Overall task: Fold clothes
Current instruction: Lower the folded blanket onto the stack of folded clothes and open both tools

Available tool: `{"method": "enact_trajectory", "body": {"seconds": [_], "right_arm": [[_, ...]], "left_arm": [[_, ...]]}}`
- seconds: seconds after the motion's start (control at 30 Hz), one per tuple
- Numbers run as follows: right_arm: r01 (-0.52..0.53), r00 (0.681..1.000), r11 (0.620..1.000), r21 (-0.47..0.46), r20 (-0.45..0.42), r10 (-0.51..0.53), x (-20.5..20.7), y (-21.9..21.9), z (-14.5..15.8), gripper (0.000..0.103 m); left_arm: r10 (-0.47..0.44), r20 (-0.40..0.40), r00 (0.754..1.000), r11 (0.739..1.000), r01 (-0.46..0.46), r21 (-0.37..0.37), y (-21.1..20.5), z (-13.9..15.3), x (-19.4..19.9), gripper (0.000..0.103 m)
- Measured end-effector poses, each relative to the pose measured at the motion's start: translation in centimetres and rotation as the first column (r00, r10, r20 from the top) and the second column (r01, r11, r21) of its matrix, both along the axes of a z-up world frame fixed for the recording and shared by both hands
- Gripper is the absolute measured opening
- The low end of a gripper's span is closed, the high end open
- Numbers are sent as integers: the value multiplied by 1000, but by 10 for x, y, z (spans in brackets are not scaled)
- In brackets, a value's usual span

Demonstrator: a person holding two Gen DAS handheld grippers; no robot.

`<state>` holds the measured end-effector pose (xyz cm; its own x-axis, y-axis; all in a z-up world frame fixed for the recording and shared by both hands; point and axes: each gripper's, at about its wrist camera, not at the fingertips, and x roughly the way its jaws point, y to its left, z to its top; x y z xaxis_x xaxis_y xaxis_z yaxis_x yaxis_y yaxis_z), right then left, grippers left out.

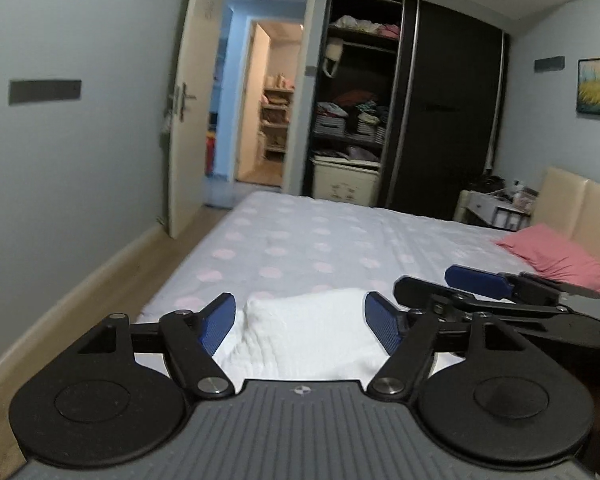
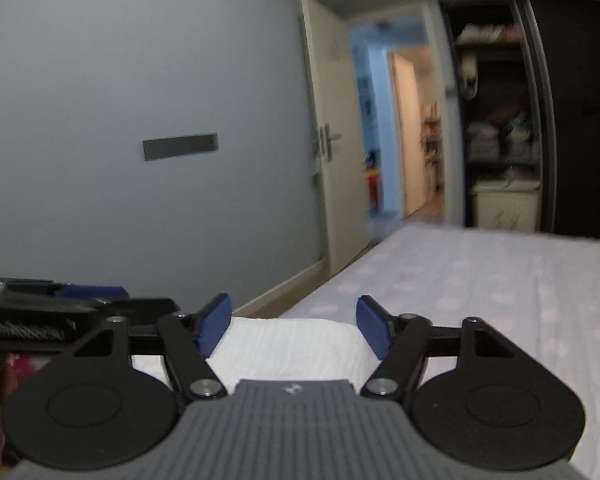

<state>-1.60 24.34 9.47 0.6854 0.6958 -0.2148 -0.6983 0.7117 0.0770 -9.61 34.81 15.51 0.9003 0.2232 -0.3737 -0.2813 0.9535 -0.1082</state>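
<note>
A folded white garment (image 1: pixel 312 332), long axis 9-to-3 o'clock, is framed on the bed (image 1: pixel 340 236) by the left claw (image 1: pixel 300 320) and right claw (image 2: pixel 294 326), both spread wide and empty.

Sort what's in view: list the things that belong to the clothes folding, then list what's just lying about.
Belongs to the job:
white garment, lying on the bed
bed, the work surface
left gripper, open
right gripper, open

Just lying about:
pink pillow
open wardrobe with stacked clothes
bedside table
wall picture
</note>
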Motion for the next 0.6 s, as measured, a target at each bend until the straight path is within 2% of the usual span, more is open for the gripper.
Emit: {"method": "enact_trajectory", "body": {"seconds": [0.1,0.17,0.3,0.37,0.53,0.6], "right_arm": [[45,997,999,0,68,-45,-15,2,-32,69],[61,987,998,-19,150,-57,-26,5,-53,69],[50,966,995,-88,256,-26,-38,2,-88,69],[44,967,995,-94,254,-19,-36,-1,-99,70],[21,983,998,-66,182,-8,-32,-11,-102,72],[12,988,998,-58,154,-3,-31,-15,-102,72]], "left_arm": [[41,-5,999,998,-41,40,-8,-19,-4,64],[63,-13,998,996,-62,64,-11,-32,-7,64],[107,-27,994,988,-103,113,-17,-56,-14,68],[125,-34,992,984,-119,132,-19,-67,-17,73],[105,-50,993,991,-100,89,-17,-72,-20,76],[104,-56,993,991,-99,93,-15,-69,-20,76]]}}
